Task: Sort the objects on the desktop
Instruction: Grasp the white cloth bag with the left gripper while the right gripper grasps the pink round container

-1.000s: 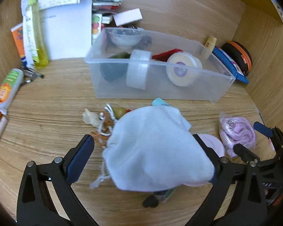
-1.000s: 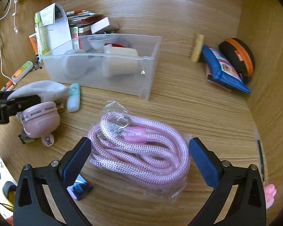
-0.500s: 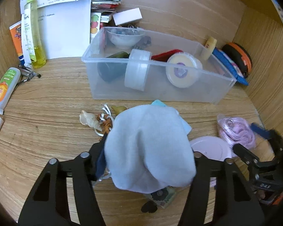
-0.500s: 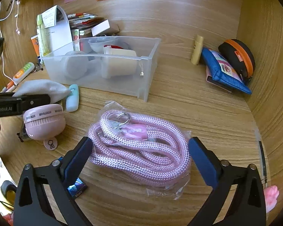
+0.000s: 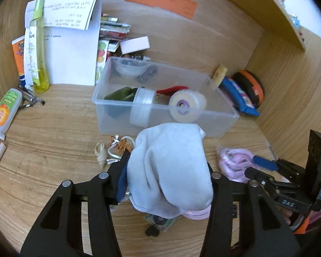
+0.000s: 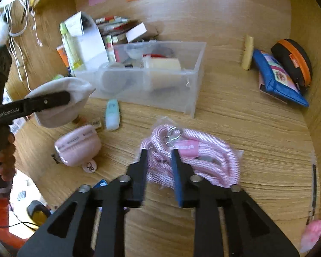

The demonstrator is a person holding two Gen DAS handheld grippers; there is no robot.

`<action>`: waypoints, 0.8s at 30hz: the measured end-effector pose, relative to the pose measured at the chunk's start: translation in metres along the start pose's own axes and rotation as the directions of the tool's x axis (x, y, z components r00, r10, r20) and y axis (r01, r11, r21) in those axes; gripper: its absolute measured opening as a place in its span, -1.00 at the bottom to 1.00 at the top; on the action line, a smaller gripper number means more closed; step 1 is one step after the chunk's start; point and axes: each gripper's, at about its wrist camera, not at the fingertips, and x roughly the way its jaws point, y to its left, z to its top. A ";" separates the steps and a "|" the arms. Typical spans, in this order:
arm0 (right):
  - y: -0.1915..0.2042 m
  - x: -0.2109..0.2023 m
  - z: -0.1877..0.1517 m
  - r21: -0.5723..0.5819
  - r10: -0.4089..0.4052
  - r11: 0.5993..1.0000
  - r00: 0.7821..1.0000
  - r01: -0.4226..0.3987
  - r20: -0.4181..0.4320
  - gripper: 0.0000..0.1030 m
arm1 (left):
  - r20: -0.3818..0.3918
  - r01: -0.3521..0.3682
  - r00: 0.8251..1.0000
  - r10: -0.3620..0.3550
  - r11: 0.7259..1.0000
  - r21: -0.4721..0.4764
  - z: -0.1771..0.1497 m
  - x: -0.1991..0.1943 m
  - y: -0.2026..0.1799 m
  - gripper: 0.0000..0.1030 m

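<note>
A: Left wrist view: the left hand-held gripper [image 5: 167, 171] clamps a white cloth pouch [image 5: 169, 171], lifted at 6 o'clock before the clear plastic bin [image 5: 117, 115].

B: Risk?

A: Soft fabric may slip. The right hand-held gripper [image 6: 159, 158] pinches the bagged pink rope [image 6: 203, 160], lying on the worktop [image 6: 256, 128]; the plastic may tear.

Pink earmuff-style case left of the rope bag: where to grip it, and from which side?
Grip the pink case across its rounded body, coming from above. It lies on the desk with its zipped edge facing the camera, and both curved flanks look exposed. The tag at its front is too small a hold. The mint tube behind it lies apart, so it should not obstruct.
</note>
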 end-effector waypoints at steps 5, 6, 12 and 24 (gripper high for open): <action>-0.016 -0.027 -0.005 0.017 -0.105 0.994 0.992 0.104 0.074 0.58 | 0.012 0.042 0.999 -0.042 0.999 0.016 0.003 -0.001 -0.012 -0.04; -0.019 -0.027 -0.006 0.018 -0.120 0.993 0.991 0.119 0.066 0.58 | 0.009 0.050 0.999 -0.051 0.998 0.029 0.004 0.001 -0.017 -0.04; -0.034 -0.017 -0.019 0.048 -0.125 0.991 0.992 0.125 -0.006 0.59 | -0.019 0.078 0.997 -0.077 0.995 0.061 0.006 0.016 -0.035 -0.04; -0.015 0.016 -0.026 -0.040 -0.128 0.991 0.987 0.124 -0.099 0.75 | -0.152 0.073 0.987 -0.054 0.990 0.124 0.009 0.065 -0.050 -0.04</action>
